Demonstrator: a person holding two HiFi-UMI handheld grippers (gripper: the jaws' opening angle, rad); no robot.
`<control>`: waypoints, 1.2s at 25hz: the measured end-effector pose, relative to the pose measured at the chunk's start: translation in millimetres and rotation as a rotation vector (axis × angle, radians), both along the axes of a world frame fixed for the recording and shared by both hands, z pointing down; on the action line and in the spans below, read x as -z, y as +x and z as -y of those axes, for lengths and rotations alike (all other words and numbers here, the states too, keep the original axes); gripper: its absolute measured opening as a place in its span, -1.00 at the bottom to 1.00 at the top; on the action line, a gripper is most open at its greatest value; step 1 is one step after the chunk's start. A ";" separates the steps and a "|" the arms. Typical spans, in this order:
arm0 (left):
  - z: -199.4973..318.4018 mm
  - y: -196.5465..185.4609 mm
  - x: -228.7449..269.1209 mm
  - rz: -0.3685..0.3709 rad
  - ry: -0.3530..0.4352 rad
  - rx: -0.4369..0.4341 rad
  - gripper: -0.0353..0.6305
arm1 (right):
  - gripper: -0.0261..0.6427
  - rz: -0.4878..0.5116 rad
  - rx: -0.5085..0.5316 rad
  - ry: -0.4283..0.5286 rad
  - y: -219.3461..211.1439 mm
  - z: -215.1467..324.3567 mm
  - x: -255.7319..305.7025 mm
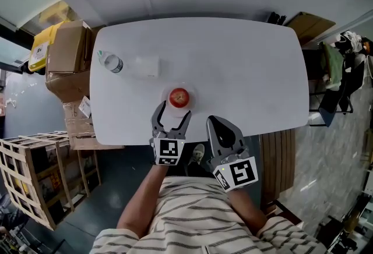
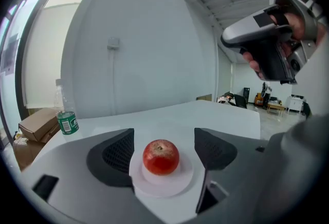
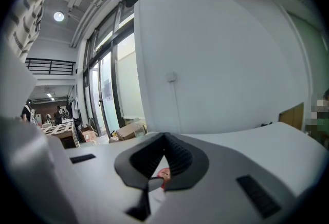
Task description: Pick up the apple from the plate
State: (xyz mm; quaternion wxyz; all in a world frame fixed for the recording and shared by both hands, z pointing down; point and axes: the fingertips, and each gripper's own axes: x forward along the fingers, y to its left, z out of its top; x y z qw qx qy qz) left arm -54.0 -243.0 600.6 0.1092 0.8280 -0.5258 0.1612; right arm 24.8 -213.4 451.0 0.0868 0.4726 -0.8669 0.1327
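Observation:
A red apple (image 1: 179, 96) (image 2: 161, 156) sits upright on a small white plate (image 1: 189, 105) (image 2: 180, 180) near the front edge of the white table (image 1: 245, 72). My left gripper (image 1: 173, 113) (image 2: 162, 150) is open just in front of the plate. Its dark pads (image 2: 117, 155) stand either side of the apple without touching it. My right gripper (image 1: 214, 122) (image 3: 164, 142) is shut with nothing in it, to the right of the left one at the table's front edge. A sliver of the apple (image 3: 164, 173) shows below its closed tips.
A water bottle (image 1: 111, 62) (image 2: 65, 115) and a small white box (image 1: 147, 66) stand at the table's left. Cardboard boxes (image 1: 67, 60) and a wooden crate (image 1: 35, 177) are on the floor to the left. A chair with things on it (image 1: 332, 81) is to the right.

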 end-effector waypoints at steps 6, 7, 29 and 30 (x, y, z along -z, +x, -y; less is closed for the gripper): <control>2.1 -1.3 -32.5 0.035 -0.080 -0.001 0.21 | -0.89 -0.003 0.000 0.002 0.6 2.2 0.6; 2.9 -1.0 -36.6 0.036 -0.091 -0.001 0.22 | -0.89 -0.003 -0.001 0.003 0.8 2.3 0.7; 26.7 9.2 -90.8 0.152 -0.237 -0.063 0.29 | -0.89 -0.016 -0.014 -0.007 6.1 4.4 -5.6; 27.6 9.7 -91.4 0.152 -0.241 -0.066 0.29 | -0.89 -0.017 -0.015 -0.008 6.2 4.4 -5.7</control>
